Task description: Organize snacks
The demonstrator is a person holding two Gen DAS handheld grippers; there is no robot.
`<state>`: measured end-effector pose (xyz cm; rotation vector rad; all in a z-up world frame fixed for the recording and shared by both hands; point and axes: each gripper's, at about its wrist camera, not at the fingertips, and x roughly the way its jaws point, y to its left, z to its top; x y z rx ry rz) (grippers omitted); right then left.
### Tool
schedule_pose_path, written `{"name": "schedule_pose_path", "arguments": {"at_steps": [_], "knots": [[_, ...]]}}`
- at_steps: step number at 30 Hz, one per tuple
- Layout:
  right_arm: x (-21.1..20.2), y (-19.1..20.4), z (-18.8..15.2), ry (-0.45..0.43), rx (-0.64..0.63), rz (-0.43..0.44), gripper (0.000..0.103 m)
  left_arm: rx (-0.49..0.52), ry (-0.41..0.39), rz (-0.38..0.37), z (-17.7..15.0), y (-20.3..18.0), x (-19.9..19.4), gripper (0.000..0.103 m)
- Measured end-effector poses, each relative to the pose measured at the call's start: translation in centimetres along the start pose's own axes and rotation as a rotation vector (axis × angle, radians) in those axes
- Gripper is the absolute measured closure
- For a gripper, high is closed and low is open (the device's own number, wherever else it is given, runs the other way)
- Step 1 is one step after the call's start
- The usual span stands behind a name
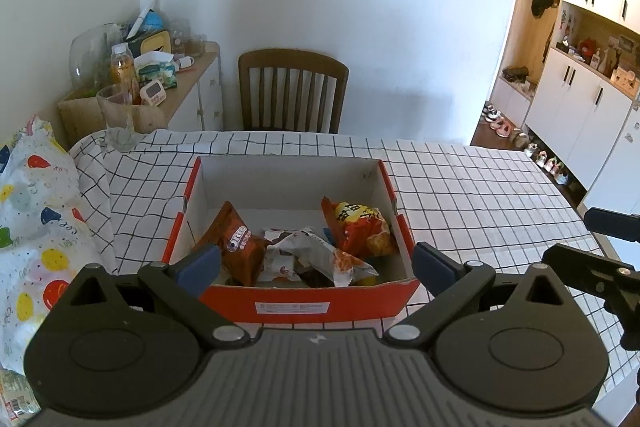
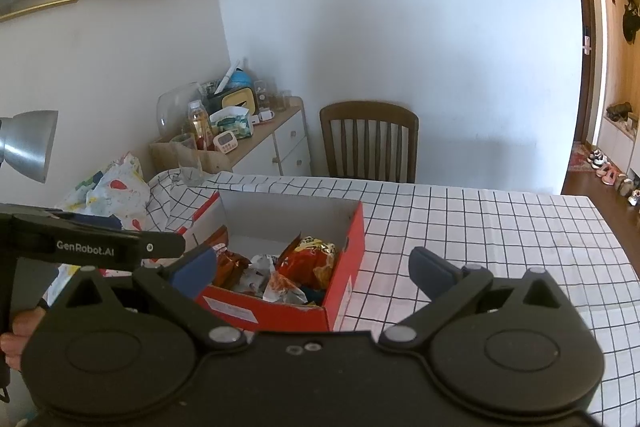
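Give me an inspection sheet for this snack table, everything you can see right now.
Surface: checked tablecloth, bare right of the box.
Job's things: red cardboard box holds Oreo packet, orange chip bag, crumpled white wrapper.
Clutter: balloon-print cloth, drinking glass.
Tongs: left tongs open, empty; right tongs open, empty.
Cables: nothing seen.
Surroundings: wooden chair, cluttered sideboard, shoes by cabinets.

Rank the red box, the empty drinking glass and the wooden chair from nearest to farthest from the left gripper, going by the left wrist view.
1. Red box: directly ahead of the open left gripper, on the checked tablecloth.
2. Drinking glass: far left corner of the table.
3. Wooden chair: beyond the table's far edge, against the wall.
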<state>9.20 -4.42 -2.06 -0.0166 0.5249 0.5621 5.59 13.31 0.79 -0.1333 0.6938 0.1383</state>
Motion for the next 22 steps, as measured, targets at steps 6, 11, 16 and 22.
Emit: {"name": "schedule_pose_path", "arguments": {"at_steps": [6,11,16,22], "knots": [[0.04,-0.02,-0.2,0.007,0.007,0.003,0.0,-0.01,0.008,0.007,-0.12,0.17,0.26,0.001],[0.04,-0.02,-0.28,0.012,0.012,0.003,0.0,-0.007,0.017,-0.012,-0.2,-0.06,0.45,0.001],[0.22,-0.25,-0.36,0.018,0.018,0.003,0.001,-0.006,0.022,-0.009,-0.28,-0.35,0.66,0.001],[0.36,-0.7,-0.5,0.025,0.029,0.005,0.0,-0.01,0.032,0.001,-0.26,-0.53,1.01,0.001]]}}
